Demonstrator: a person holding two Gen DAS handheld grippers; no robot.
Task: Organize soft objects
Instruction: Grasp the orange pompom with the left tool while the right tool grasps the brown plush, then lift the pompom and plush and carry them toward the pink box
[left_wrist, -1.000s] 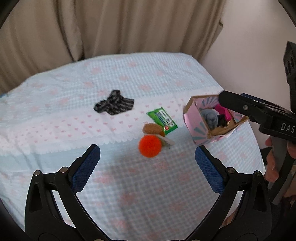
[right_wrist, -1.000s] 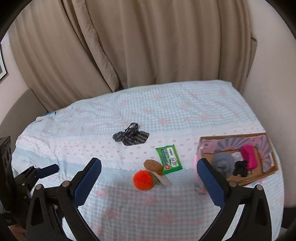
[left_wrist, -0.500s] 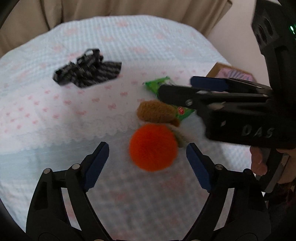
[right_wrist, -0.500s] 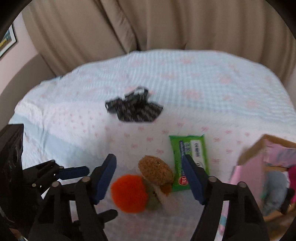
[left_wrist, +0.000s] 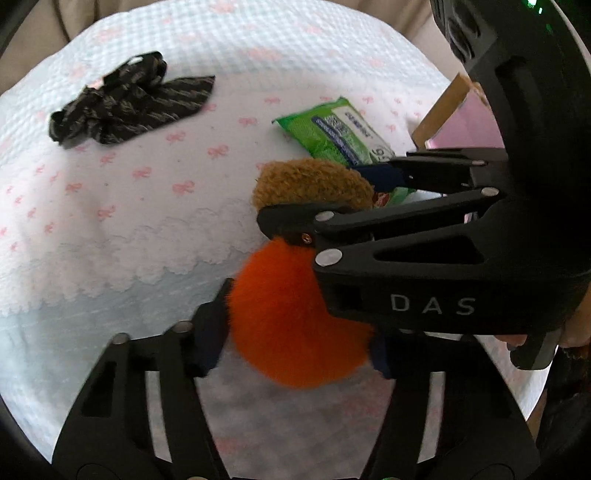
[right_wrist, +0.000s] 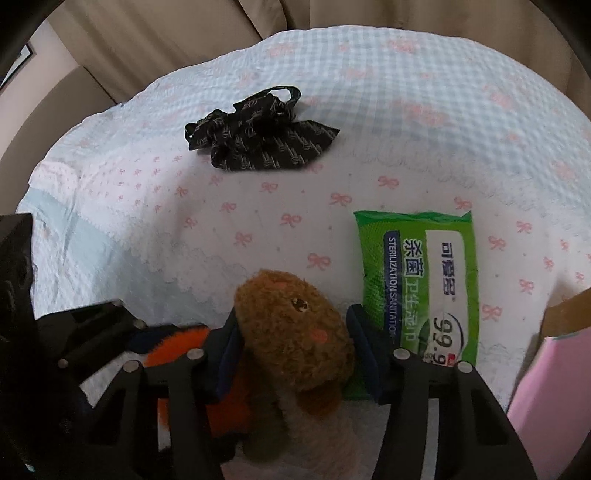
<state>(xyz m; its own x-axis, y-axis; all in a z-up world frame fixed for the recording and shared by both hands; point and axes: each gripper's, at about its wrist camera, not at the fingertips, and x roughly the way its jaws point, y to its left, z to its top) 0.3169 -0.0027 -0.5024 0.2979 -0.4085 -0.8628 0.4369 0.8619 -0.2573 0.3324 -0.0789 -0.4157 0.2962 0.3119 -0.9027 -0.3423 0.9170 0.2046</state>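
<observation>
In the left wrist view, the left gripper (left_wrist: 295, 332) has its fingers pressed against both sides of the orange pompom (left_wrist: 295, 317) on the bow-print tablecloth (left_wrist: 122, 206), with the right gripper (left_wrist: 354, 192) reaching across just above it around the brown plush toy (left_wrist: 314, 182). In the right wrist view, the right gripper (right_wrist: 291, 350) clasps the brown plush toy (right_wrist: 295, 332) between its blue pads (right_wrist: 360, 339), the pompom (right_wrist: 184, 343) touching its left side, the green wipes pack (right_wrist: 417, 273) just to its right, a black patterned cloth (right_wrist: 258, 144) well behind, and a pink box (right_wrist: 554, 369) at the right edge.

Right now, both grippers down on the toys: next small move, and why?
Probably close both grippers. The left gripper brackets the orange pompom, pads at its sides; the right gripper straddles the brown plush, its fingers beside the head. Whether either grips firmly is unclear, so squeeze before lifting toward the pink box.
</observation>
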